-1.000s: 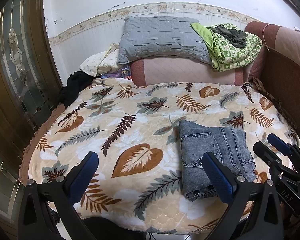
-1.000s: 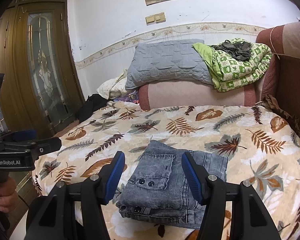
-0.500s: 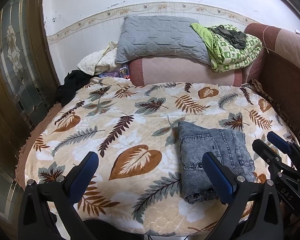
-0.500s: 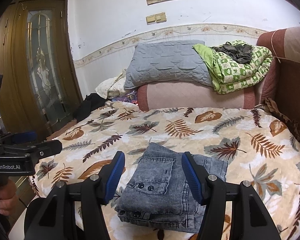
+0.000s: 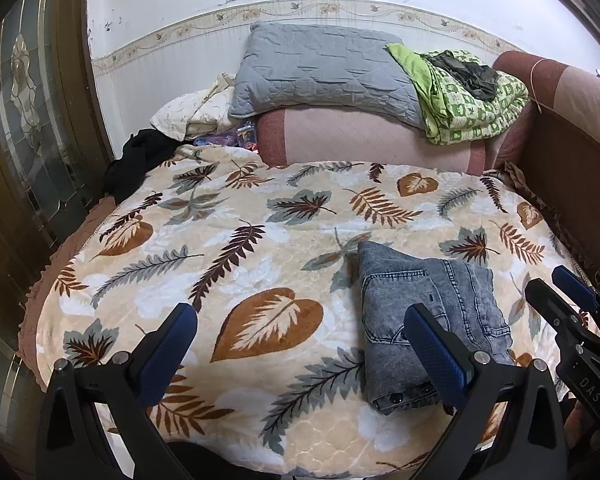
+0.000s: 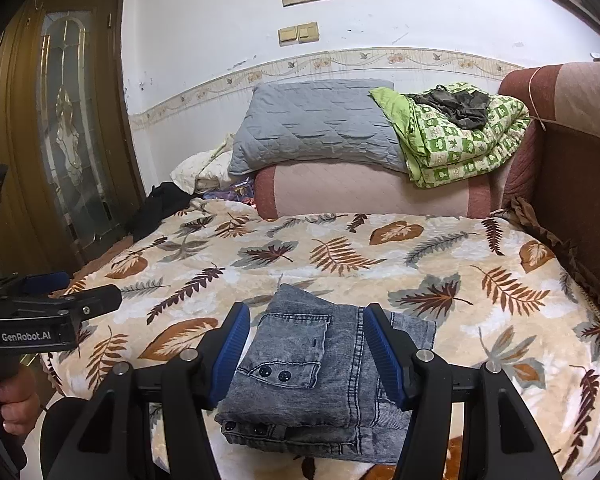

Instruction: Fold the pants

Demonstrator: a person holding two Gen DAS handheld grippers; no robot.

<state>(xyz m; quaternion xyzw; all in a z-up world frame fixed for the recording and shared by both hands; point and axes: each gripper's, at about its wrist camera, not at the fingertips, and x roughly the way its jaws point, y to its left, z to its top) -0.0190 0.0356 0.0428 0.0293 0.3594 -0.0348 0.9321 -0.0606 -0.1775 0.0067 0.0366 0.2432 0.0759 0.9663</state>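
- Jeans [image 6: 320, 376] are lying folded on the bed [image 6: 480, 320]; we are holding both grippers released, grasping nothing.
- We are risking snagging the stack and unfolding it.

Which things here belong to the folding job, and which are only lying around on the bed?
Belong to the job:
- grey jeans, folded into a compact stack on the leaf blanket
- left gripper, open
- right gripper, open

Only lying around:
- grey pillow
- green checked quilt
- black garment at the bed's edge
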